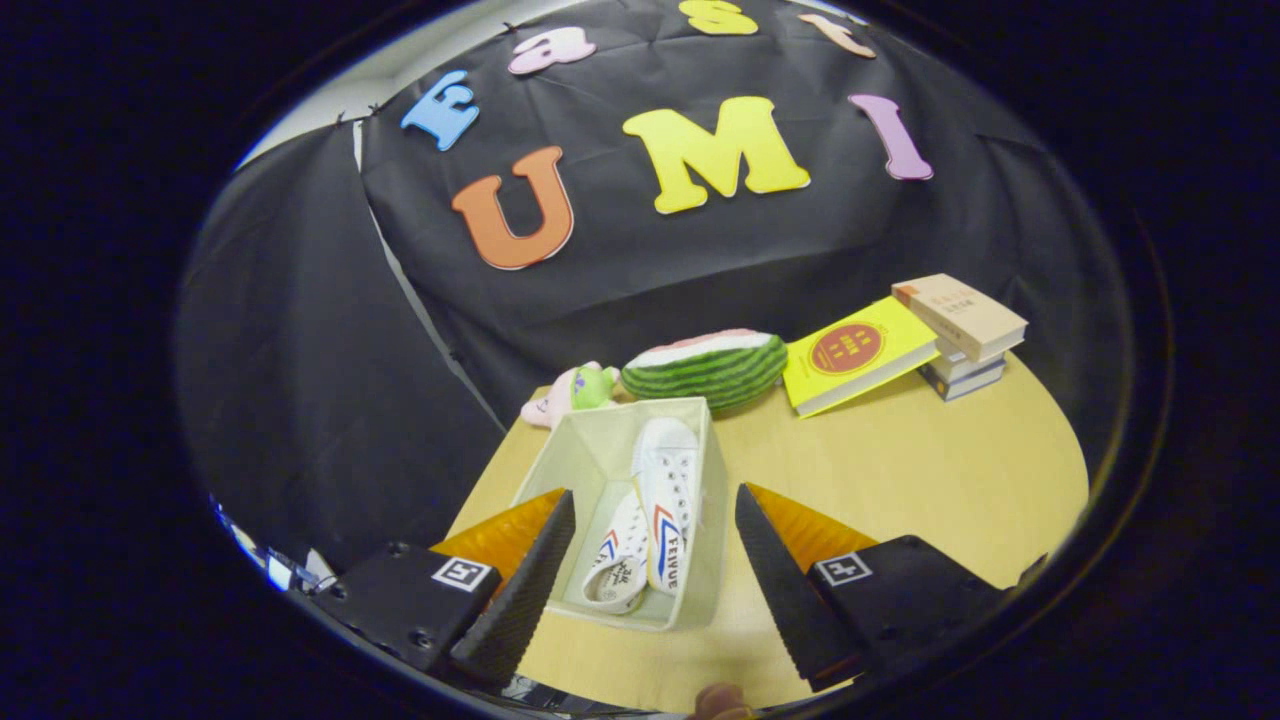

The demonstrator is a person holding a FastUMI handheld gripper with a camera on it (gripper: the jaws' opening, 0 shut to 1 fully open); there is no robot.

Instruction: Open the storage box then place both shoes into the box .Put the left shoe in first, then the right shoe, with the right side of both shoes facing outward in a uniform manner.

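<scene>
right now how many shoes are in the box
2: both white shoes lie inside the open storage box between the open gripper fingers, one overlapping the other.

There was one open storage box (577,462) holding two white shoes (668,500), one watermelon plush (705,366), one small pink-and-green plush toy (572,392), four books (905,345), and one gripper (655,560) with two fingers (520,590) spread apart.

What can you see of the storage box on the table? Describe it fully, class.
The storage box is a pale, cream, fabric-looking bin with an open top, standing on the wooden table. Two white shoes lie inside, along its right wall. It sits between and just beyond the fingers of the open gripper, which do not touch it. A watermelon plush lies right behind.
</scene>
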